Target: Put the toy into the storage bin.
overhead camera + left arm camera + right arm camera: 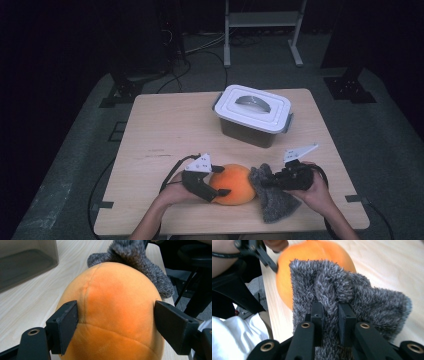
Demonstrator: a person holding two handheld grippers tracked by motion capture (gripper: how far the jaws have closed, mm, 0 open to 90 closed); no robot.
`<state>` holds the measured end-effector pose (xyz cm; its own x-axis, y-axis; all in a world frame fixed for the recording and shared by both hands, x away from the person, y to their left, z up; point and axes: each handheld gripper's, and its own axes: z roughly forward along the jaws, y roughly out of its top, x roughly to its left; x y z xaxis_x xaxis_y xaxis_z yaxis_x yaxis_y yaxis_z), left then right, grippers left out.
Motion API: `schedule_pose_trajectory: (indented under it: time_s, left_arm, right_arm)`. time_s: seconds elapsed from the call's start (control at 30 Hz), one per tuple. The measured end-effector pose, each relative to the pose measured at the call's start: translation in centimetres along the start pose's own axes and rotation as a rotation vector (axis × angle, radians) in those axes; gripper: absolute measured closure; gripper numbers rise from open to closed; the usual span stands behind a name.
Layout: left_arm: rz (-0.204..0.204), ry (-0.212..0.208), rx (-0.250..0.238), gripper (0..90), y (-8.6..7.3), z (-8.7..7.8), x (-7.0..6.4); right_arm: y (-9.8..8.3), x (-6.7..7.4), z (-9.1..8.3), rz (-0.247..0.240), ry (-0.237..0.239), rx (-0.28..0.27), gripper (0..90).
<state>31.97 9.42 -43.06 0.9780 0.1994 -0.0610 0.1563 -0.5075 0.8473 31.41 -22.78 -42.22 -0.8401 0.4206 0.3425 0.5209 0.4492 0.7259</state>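
Orange plush sits between left claw jaws, touching grey cloth.

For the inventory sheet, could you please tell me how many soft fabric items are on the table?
2. The orange plush lies near the front edge between the left tongs; the grey fuzzy cloth touches its right side, pinched in the right tongs.

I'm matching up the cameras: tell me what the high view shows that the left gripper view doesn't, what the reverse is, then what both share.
High view alone: the white lid with its grey handle on the storage box, the whole table, both of the person's hands, and the right claw pinching the grey cloth.

Left gripper view alone: the seam lines on the orange plush, and how its sides meet the left claw's jaws.

Both share: the orange plush, the grey cloth lying against it, and the box's dark wall.
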Motion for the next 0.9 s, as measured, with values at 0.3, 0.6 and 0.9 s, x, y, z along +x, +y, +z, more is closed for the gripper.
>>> schedule_pose_trajectory:
  time_s: [0.3, 0.6, 0.9]
  left_arm:
    - [0.022, 0.014, -0.001, 19.7, 0.4, 0.4, -0.6]
    - [0.004, 0.023, 0.029, 8.1, 0.8, -0.9, -0.3]
    - [-0.007, 0.020, 0.053, 27.2, 0.0, -0.7, -0.3]
  right_arm:
    - [2.5, 1.5, 1.2, -0.068, -0.004, -0.001, 76.4]
    - [1.0, 1.1, 1.1, -0.027, -0.011, -0.010, 76.6]
    - [0.4, 1.1, 0.5, -0.012, -0.038, 0.004, 76.8]
